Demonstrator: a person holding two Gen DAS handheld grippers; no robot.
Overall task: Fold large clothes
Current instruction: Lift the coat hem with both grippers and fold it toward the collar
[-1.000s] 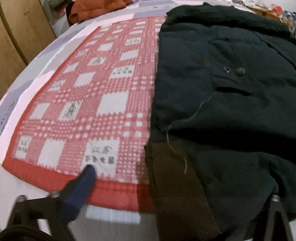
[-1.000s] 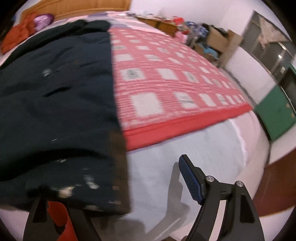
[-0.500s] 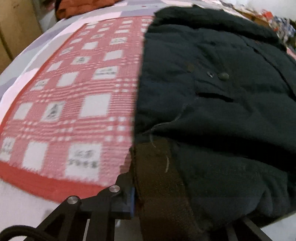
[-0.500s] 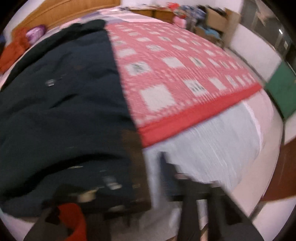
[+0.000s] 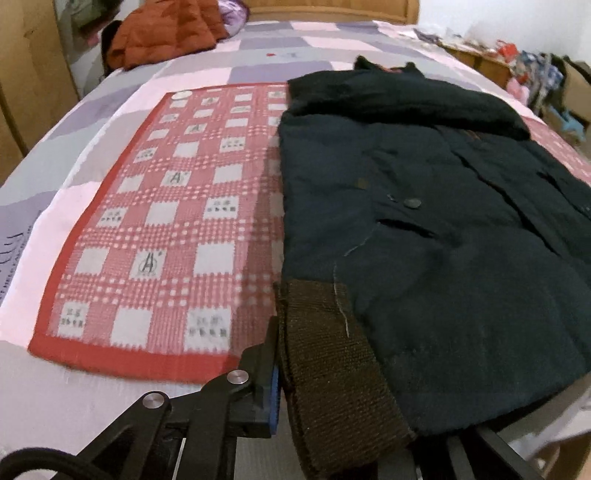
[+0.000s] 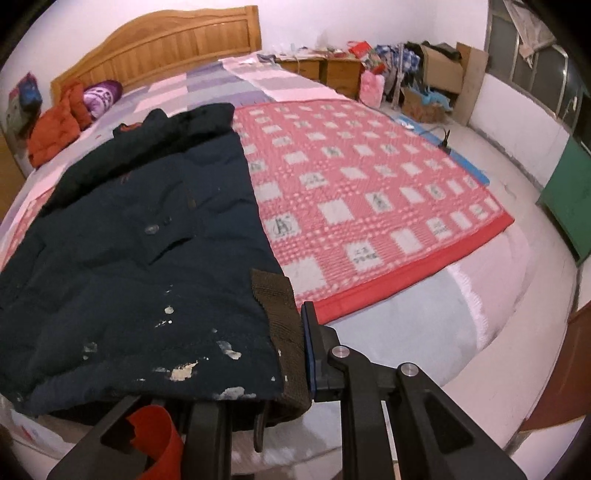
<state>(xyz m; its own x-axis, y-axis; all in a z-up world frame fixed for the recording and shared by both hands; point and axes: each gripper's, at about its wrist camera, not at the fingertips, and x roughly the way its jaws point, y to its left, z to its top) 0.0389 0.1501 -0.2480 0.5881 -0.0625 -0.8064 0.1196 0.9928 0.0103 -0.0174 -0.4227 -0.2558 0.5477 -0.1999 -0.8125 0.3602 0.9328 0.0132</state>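
A large dark navy jacket [image 5: 424, 229] lies flat on the bed, collar at the far end, with a brown ribbed hem band [image 5: 332, 376] at the near edge. It also shows in the right wrist view [image 6: 147, 251], with pale stains near its hem. My left gripper [image 5: 354, 417] is shut on the brown hem band at the jacket's left corner. My right gripper [image 6: 266, 376] is shut on the brown hem band [image 6: 284, 325] at the jacket's right corner. Both grips are at the near edge of the bed.
A red and white checked blanket [image 5: 166, 229] lies under the jacket on a purple and pink bedsheet [image 5: 258, 48]. An orange jacket [image 5: 166, 33] is heaped near the wooden headboard [image 6: 159, 40]. Cluttered cabinets and boxes [image 6: 424, 74] stand beyond the bed's right side.
Both grippers were open beside the hem a second ago. They closed in on the jacket's two lower corners and now clamp the brown hem band.
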